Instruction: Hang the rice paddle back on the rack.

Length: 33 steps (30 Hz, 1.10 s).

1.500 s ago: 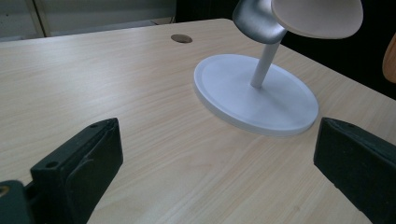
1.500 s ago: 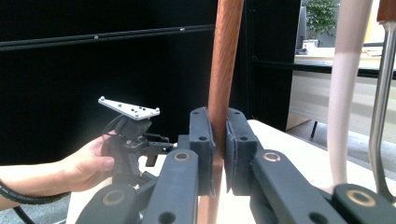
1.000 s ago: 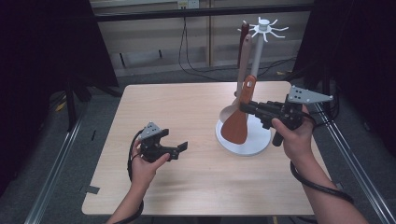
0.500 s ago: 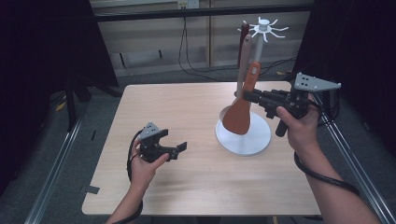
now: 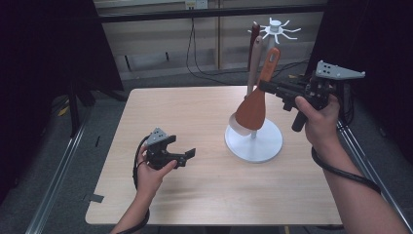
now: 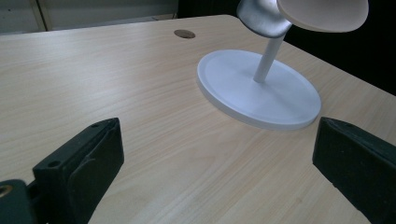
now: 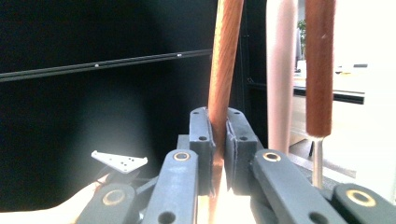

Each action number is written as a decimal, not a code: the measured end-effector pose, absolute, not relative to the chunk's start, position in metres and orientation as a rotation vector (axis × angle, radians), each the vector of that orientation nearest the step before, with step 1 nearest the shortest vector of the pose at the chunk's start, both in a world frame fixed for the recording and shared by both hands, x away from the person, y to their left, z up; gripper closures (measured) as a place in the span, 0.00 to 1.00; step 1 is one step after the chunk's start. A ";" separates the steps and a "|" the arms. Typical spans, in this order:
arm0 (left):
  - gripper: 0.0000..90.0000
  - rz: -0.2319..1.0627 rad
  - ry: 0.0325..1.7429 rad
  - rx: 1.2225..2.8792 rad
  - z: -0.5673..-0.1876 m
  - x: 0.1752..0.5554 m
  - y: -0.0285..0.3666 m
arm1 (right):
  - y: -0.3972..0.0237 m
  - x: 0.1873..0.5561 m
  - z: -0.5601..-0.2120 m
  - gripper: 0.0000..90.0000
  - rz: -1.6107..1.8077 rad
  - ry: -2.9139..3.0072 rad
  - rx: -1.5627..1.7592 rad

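Note:
An orange-brown spatula (image 5: 252, 113) hangs blade down above the white stand's round base (image 5: 265, 146). My right gripper (image 5: 263, 87) is shut on its handle, level with the upper part of the stand's pole. In the right gripper view the pads (image 7: 201, 135) press the wooden handle (image 7: 225, 70) from both sides. A beige utensil (image 5: 255, 58) and a dark brown handle (image 5: 253, 34) hang from the stand's hooked top (image 5: 276, 29). My left gripper (image 5: 188, 156) rests low over the table's near left, open, with nothing between its jaws (image 6: 219, 158).
The wooden table (image 5: 185, 112) has bare surface between the left gripper and the stand base (image 6: 259, 88). A beige spoon head (image 6: 322, 14) hangs above that base. Dark curtains and metal rails flank the table. Cables run along the floor behind.
My right gripper has lifted the spatula upward and slightly away from the base, so its blade now hangs clear above it. The left gripper has stayed still.

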<state>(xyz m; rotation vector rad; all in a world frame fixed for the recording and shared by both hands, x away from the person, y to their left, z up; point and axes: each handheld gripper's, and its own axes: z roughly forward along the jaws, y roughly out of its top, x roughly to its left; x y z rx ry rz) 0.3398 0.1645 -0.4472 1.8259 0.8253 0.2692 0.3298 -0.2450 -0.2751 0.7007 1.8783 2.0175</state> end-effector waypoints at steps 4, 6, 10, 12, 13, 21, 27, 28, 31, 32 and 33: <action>0.02 0.271 0.820 1.834 -0.448 0.340 0.164 | -0.248 0.334 -0.270 0.93 2.030 1.862 0.704; 0.02 0.271 0.817 1.838 -0.448 0.340 0.164 | -0.250 0.336 -0.267 0.93 2.034 1.857 0.710; 0.02 0.270 0.822 1.834 -0.448 0.340 0.163 | -0.253 0.340 -0.265 0.93 2.044 1.855 0.724; 0.02 0.270 0.821 1.834 -0.448 0.340 0.163 | -0.254 0.342 -0.265 0.93 2.048 1.855 0.738; 0.03 0.270 0.821 1.834 -0.448 0.340 0.163 | -0.254 0.342 -0.265 0.93 2.048 1.855 0.738; 0.03 0.273 0.824 1.839 -0.448 0.341 0.164 | -0.258 0.354 -0.267 0.93 2.052 1.851 0.766; 0.03 0.275 0.815 1.833 -0.446 0.340 0.165 | -0.261 0.358 -0.274 0.92 2.055 1.831 0.800; 0.03 0.281 0.816 1.838 -0.446 0.340 0.165 | -0.261 0.358 -0.275 0.92 2.059 1.821 0.798; 0.03 0.276 0.816 1.837 -0.447 0.340 0.165 | -0.262 0.357 -0.276 0.87 2.063 1.800 0.812; 0.03 0.276 0.815 1.837 -0.447 0.340 0.165 | -0.262 0.356 -0.277 0.86 2.060 1.803 0.807; 0.03 0.274 0.815 1.836 -0.447 0.340 0.164 | -0.262 0.356 -0.278 0.80 2.055 1.808 0.809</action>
